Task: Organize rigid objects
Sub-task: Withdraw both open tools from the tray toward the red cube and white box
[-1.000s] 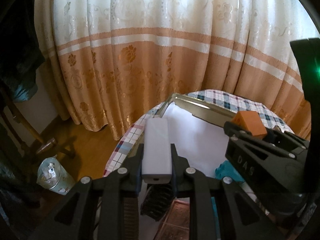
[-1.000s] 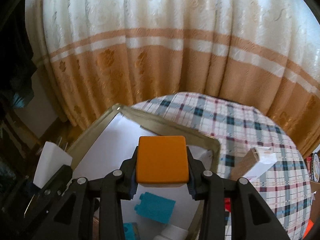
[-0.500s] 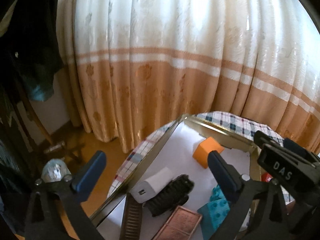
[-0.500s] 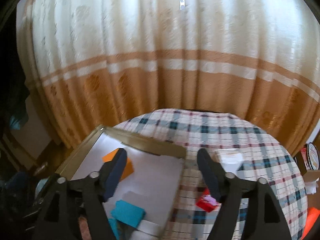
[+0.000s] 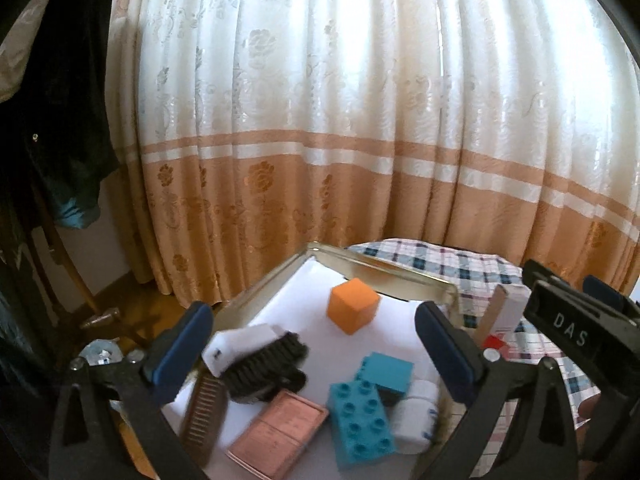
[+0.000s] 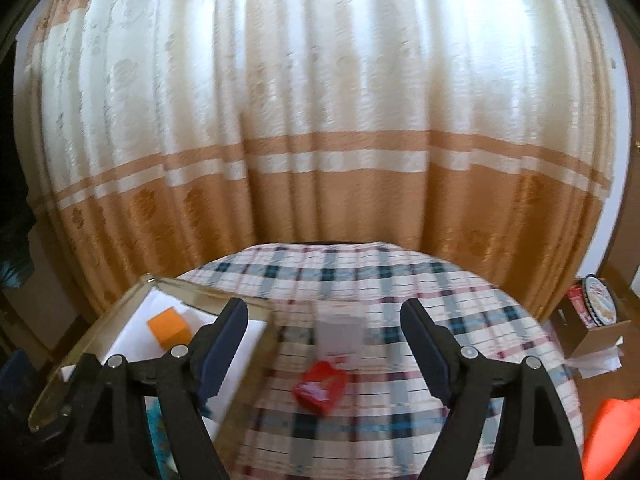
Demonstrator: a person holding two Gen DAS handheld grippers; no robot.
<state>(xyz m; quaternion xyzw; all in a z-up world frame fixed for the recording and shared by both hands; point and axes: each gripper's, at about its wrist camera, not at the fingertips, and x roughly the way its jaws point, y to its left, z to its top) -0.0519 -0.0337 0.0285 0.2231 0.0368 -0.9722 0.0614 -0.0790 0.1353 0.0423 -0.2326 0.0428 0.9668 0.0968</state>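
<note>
Both grippers hang above a round table covered in a plaid cloth [image 6: 400, 280], with a long cream and tan curtain [image 5: 360, 120] behind it. The left gripper [image 5: 312, 348] has its tongs spread wide and nothing sits between them; the blue pads [image 5: 180, 350] stand clear of everything below. The right gripper [image 6: 324, 344] has just been opening its tongs, and they are spread too, with only the cloth showing in the gap.

On the left part of the table lies a shallow tray [image 5: 384, 270] with a metal rim and a white floor. The orange block [image 5: 352, 306] stands alone toward the far corner of the tray, apart from the rest. Nearer, a white charger [image 5: 240, 344] lies tilted against a black brush [image 5: 264, 368], the two touching. Beside the brush at the tray's left edge lies a brown comb [image 5: 202, 412], and next to it a flat pink case [image 5: 276, 432]. A teal brick [image 5: 360, 416] with studs on top lies close to the case, a second teal brick [image 5: 386, 372] just behind it, and a small white bottle [image 5: 412, 416] at their right.

Outside the tray, on the cloth, a pale upright box [image 6: 340, 332] stands between the right gripper's tongs as seen from its own camera, blurred, and a small red thing [image 6: 320, 390] lies in front of it. Both are well apart from the orange block in the tray
</note>
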